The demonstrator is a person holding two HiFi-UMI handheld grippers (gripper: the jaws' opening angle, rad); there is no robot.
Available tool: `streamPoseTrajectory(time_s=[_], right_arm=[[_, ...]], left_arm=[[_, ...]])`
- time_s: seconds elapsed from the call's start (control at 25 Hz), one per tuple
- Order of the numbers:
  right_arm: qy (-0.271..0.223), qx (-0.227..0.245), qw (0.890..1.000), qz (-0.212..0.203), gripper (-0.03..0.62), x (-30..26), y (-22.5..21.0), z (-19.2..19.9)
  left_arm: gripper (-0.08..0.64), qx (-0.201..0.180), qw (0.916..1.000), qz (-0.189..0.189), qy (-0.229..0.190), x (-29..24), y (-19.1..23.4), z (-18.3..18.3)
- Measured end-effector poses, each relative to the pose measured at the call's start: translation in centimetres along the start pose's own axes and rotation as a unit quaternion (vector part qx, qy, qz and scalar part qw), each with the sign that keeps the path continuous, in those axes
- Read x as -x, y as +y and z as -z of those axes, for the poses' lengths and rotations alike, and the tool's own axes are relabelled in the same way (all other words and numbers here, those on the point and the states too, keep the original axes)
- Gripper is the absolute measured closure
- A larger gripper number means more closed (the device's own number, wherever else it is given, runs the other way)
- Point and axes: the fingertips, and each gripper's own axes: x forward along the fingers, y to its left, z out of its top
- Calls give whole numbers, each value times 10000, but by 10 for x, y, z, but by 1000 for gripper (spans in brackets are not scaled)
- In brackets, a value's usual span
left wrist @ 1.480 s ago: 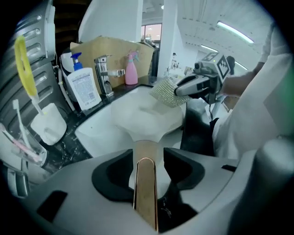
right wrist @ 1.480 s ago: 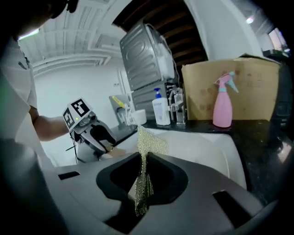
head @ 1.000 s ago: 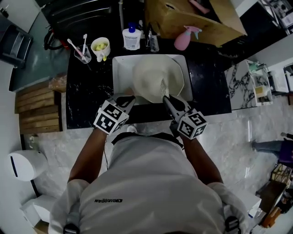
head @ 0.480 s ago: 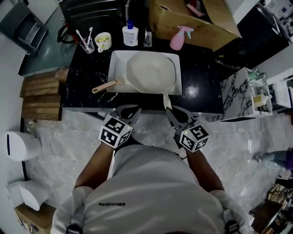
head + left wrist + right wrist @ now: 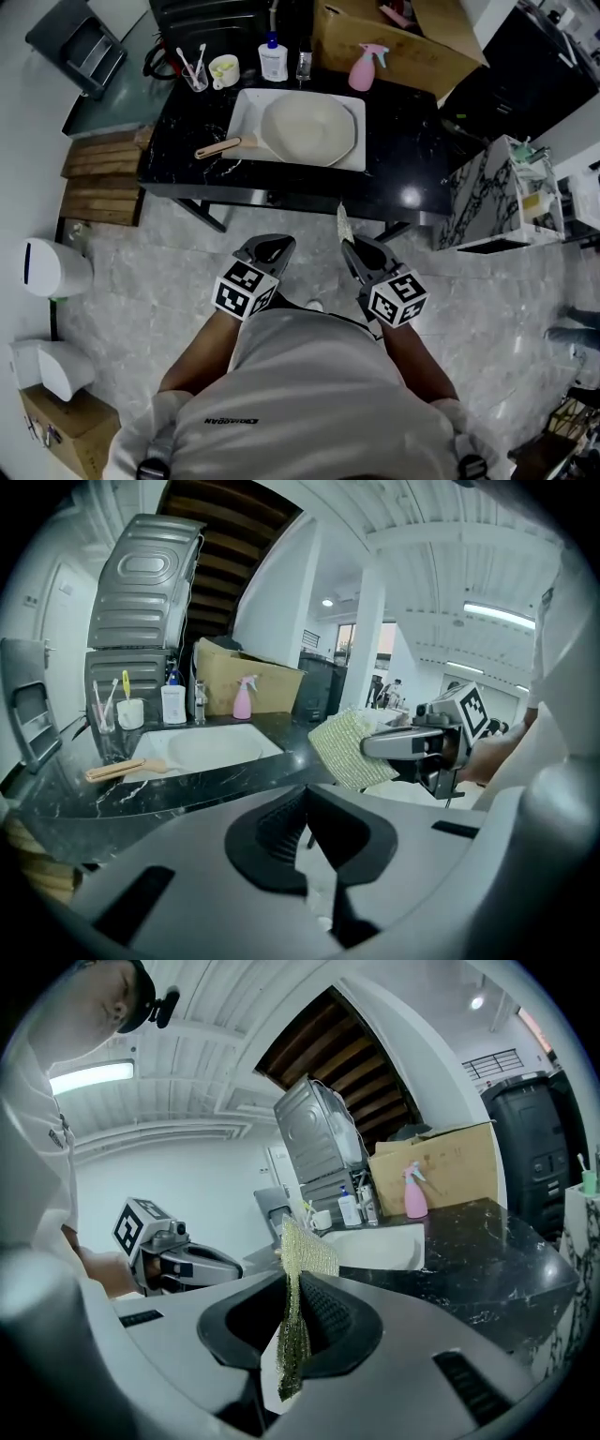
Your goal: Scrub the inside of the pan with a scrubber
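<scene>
Black counter [image 5: 412, 141] holds the pale pan [image 5: 309, 129] in a white basin [image 5: 247, 107], well away from both grippers. Right gripper [image 5: 351, 246] pinches the thin, floppy scrubber [image 5: 295, 1326]; left gripper [image 5: 272, 247] is closed, empty. Likely steady the pan by its wooden handle [image 5: 217, 147].

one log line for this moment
left gripper: shut, empty | right gripper: shut on scrubber | pan: in white tray, away from grippers

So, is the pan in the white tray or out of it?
In it. The pan lies in the tray, only its wooden handle sticking out over the black counter.
</scene>
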Motion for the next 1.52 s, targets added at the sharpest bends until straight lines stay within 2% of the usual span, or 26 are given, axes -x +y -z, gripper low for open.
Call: streamPoseTrajectory(time_s=[0.16, 0.36, 0.6, 0.92, 1.52], right_arm=[[-95, 33, 9999, -28, 522, 12, 13, -2], [-142, 173, 9997, -29, 522, 4, 30, -7], [-135, 176, 9997, 93, 522, -18, 55, -8], [63, 158, 9996, 230, 522, -39, 73, -8], [18, 200, 9991, 362, 523, -52, 84, -6]], left_arm=[[545, -137, 9998, -112, -92, 18, -7, -10], [545, -99, 9994, -101, -320, 31, 3, -27], [545, -687, 9975, -78, -176, 51, 18, -21], [545, -398, 9988, 40, -278, 71, 43, -15], [545, -561, 9976, 208, -348, 81, 50, -14]])
